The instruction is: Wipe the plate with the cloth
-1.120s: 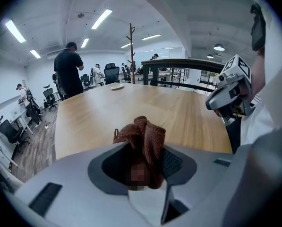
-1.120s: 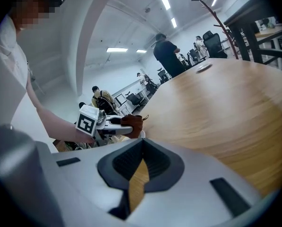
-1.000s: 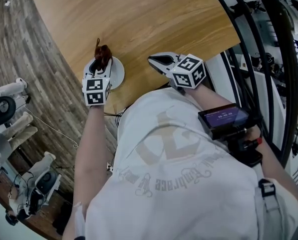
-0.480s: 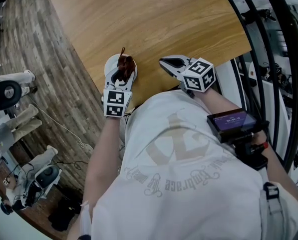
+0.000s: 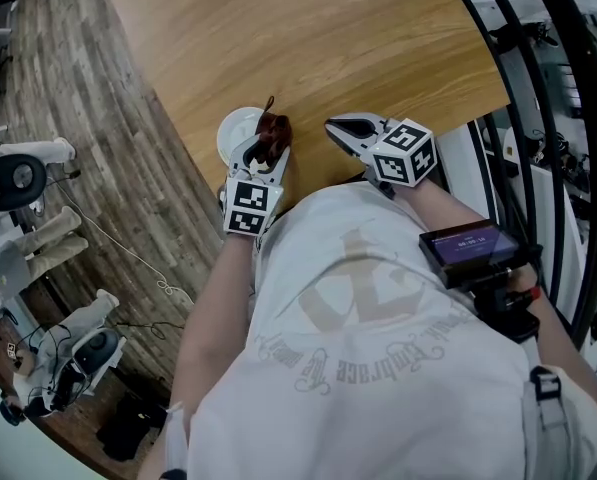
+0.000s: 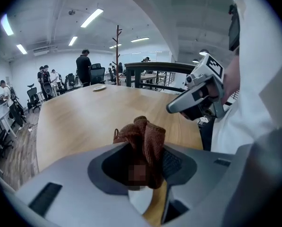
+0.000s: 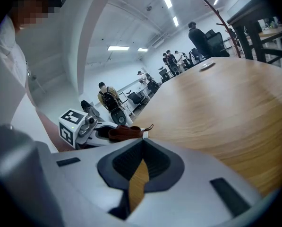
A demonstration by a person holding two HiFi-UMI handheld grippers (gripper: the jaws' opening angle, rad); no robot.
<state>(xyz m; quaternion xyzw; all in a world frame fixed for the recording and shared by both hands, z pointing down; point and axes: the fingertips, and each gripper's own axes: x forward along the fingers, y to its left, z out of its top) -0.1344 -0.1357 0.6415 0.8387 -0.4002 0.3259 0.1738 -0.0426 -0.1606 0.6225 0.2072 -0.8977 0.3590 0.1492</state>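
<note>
Brown cloth (image 5: 272,127) in left tool (image 5: 265,144), low over plate (image 5: 235,128)

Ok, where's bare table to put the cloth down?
The wide stretch of table beyond the plate is bare wood. The near edge is crowded: plate, cloth in the left gripper, right gripper beside it, a narrow strip between.
</note>
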